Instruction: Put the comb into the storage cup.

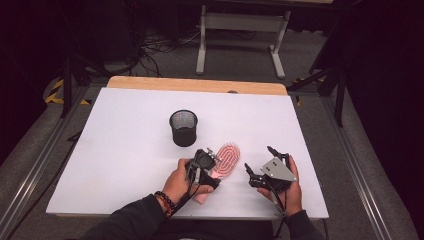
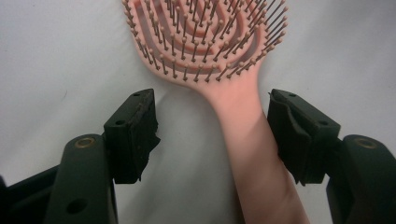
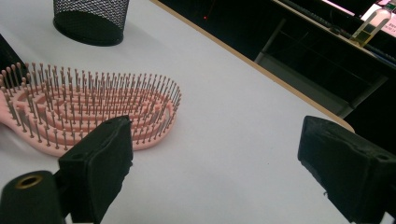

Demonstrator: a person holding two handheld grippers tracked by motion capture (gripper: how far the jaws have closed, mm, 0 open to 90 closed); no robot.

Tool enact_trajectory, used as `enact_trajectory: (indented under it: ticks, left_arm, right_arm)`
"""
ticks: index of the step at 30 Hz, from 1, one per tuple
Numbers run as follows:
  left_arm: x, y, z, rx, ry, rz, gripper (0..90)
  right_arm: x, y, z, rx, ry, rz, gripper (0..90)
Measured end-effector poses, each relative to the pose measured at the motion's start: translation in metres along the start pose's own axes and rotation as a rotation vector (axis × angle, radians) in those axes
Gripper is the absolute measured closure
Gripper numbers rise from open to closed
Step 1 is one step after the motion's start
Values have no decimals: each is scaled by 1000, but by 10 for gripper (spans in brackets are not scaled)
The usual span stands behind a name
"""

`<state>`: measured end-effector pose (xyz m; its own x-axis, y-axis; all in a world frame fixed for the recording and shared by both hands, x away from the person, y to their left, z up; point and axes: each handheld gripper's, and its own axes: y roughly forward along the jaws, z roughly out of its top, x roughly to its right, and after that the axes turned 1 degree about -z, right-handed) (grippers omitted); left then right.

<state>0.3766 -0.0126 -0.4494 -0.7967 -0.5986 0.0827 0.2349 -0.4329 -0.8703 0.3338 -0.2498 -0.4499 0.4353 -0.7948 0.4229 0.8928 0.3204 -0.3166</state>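
A pink vented hairbrush [image 1: 228,156] lies bristles up on the white tabletop [image 1: 115,165], its head pointing away from me. My left gripper [image 1: 215,171] is down over the handle. In the left gripper view the handle [image 2: 250,144] runs between the jaws of that gripper [image 2: 210,99], close against the right pad [image 2: 292,130], with a wide gap to the left pad, so the grip is open. My right gripper [image 1: 258,157] hovers just right of the brush head [image 3: 93,107], and in its own view the right gripper [image 3: 217,135] is open and empty.
A black mesh cup [image 1: 183,128] stands upright behind the brush, also seen far left in the right gripper view as the mesh cup [image 3: 91,18]. A wooden strip [image 1: 197,84] borders the table's far edge. Beyond it stand a white desk frame [image 1: 240,30] and floor cables.
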Motion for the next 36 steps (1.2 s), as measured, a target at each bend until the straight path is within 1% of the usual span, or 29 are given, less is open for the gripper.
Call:
enact_trajectory:
  ticks: [1, 2, 3, 5, 6, 7, 8, 9, 12, 14, 15, 16, 17, 18, 19, 20, 21, 22, 25, 26, 27, 28, 30, 31, 32, 34, 35, 36]
  left_arm:
    - [2, 0, 0, -9, 2, 12, 350]
    - [4, 1, 0, -9, 17, 31, 359]
    - [5, 0, 1, -12, 26, 45, 389]
    - [4, -1, 1, -12, 39, 41, 455]
    - [4, -1, 0, -16, 39, 41, 486]
    - [4, -1, 0, -16, 39, 41, 538]
    - [5, -2, 1, -17, 53, 40, 607]
    - [4, -3, 1, -25, 69, 45, 635]
    - [1, -3, -1, -12, 75, 31, 686]
    - [2, -3, -2, -2, 95, 37, 688]
    - [2, -3, -2, -2, 95, 37, 688]
    - [2, -3, -4, 18, 101, 40, 689]
    - [3, -3, -5, 30, 102, 53, 689]
    - [3, -3, -6, 48, 117, 69, 690]
    - [4, -4, -7, 57, 117, 70, 690]
    - [3, -5, -8, 69, 132, 75, 691]
    - [4, -6, -9, 85, 131, 85, 691]
    - [4, -6, -9, 85, 131, 85, 691]
    - [5, -10, -10, 108, 155, 109, 691]
    - [6, -11, -11, 120, 160, 125, 690]
    - [5, -12, -12, 124, 159, 135, 691]
    - [4, -13, -13, 132, 158, 136, 690]
    - [2, -14, -15, 143, 155, 140, 691]
    - [1, -14, -16, 147, 164, 142, 691]
    - [0, -15, -18, 156, 155, 145, 691]
    - [1, -16, -21, 161, 165, 157, 691]
    - [0, -16, -22, 177, 174, 164, 691]
    - [1, -17, -23, 178, 179, 170, 691]
  right_arm:
    - [0, 0, 0, -2, 0, 1, 114]
    - [0, 1, 0, -4, 3, 4, 113]
    - [0, 1, -1, -5, 6, 7, 114]
    - [0, 1, -1, -8, 7, 12, 114]
    - [0, 1, -1, -10, 8, 16, 114]
    - [0, 2, -1, -12, 6, 17, 114]
    - [0, 2, -1, -13, 8, 19, 114]
    - [0, 2, -1, -14, 11, 23, 114]
    - [0, 2, -2, -18, 12, 30, 114]
    - [1, 3, -2, -22, 14, 35, 113]
    - [1, 3, -2, -22, 14, 34, 113]
    - [1, 3, -3, -23, 13, 35, 113]
    - [1, 3, -3, -23, 13, 36, 113]
    - [1, 3, -3, -23, 12, 36, 111]
    - [1, 3, -2, -20, 11, 34, 111]
    - [1, 2, -2, -18, 11, 30, 110]
    - [2, 2, -2, -17, 15, 29, 111]
    - [2, 2, -2, -17, 15, 29, 111]
    - [4, 1, -3, -9, 28, 21, 108]
    - [4, 1, -3, -8, 26, 16, 107]
    - [5, 0, -2, -5, 30, 10, 107]
    - [6, 0, -2, 0, 38, 11, 106]
    - [7, -1, -2, 3, 36, -1, 106]
    - [8, -2, -2, 6, 41, -3, 105]
    - [8, -2, -2, 7, 48, 0, 106]
    - [10, -2, -2, 9, 55, -5, 105]
    - [10, -2, -2, 12, 66, 1, 105]
    - [11, -2, -2, 14, 74, 6, 106]
